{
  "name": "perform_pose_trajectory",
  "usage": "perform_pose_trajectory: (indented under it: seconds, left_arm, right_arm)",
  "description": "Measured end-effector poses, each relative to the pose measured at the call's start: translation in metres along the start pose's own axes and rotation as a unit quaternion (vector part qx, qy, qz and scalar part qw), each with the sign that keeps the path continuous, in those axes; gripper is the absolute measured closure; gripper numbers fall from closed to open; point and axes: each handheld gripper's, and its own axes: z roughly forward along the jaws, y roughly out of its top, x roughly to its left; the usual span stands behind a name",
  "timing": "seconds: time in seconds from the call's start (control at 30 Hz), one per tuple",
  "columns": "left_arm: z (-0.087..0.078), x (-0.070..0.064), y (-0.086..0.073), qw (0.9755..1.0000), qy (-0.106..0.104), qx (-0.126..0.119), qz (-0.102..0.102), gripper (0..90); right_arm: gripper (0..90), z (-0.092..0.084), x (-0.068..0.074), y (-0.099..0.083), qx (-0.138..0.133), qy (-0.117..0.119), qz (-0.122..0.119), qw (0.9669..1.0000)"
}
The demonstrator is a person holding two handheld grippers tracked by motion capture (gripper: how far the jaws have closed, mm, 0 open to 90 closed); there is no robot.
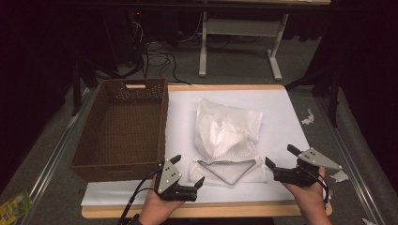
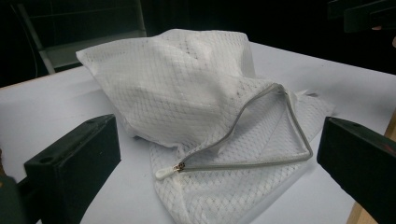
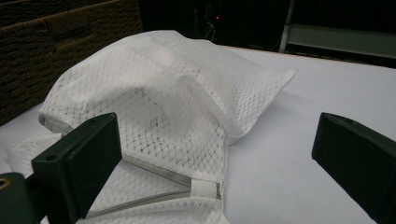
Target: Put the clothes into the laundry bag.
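The mesh bag (image 1: 226, 136) lies in the middle of the white sheet on the counter (image 1: 225, 87), just right of the wicker basket (image 1: 123, 126), its stuffed body toward the far side and its unzipped mouth toward the person. The grey zipper (image 2: 243, 144) gapes in a triangle at the near edge, its pull (image 2: 166, 173) at the left corner. The left tool (image 1: 187, 177) hovers just left of that mouth, jaws spread wide with nothing between them; the right tool (image 1: 280, 158) hangs a little farther off on the right, jaws likewise spread and empty. The bag's long axis runs away from the person, so the mouth sits between the two tools; the left one is nearer, almost at the pull, and seems best placed to take that corner
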Motion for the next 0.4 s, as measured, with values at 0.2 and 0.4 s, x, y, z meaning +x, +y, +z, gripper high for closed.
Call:
perform_pose_trajectory:
  seconds: [0.2, 0.4]
  left_arm:
    - [0.0010, 0.0008, -0.0018, 1.0000, 0.000, 0.006, 0.002, 0.6]
    - [0.0001, -0.0019, -0.0023, 0.9999, 0.002, 0.010, 0.011, 0.6]
  right_arm:
    - [2.0, 0.0020, -0.0031, -0.0014, 0.004, -0.004, 0.011, 0.9999]
    - [2.0, 0.0042, -0.0010, -0.0020, 0.006, -0.002, 0.007, 1.0000]
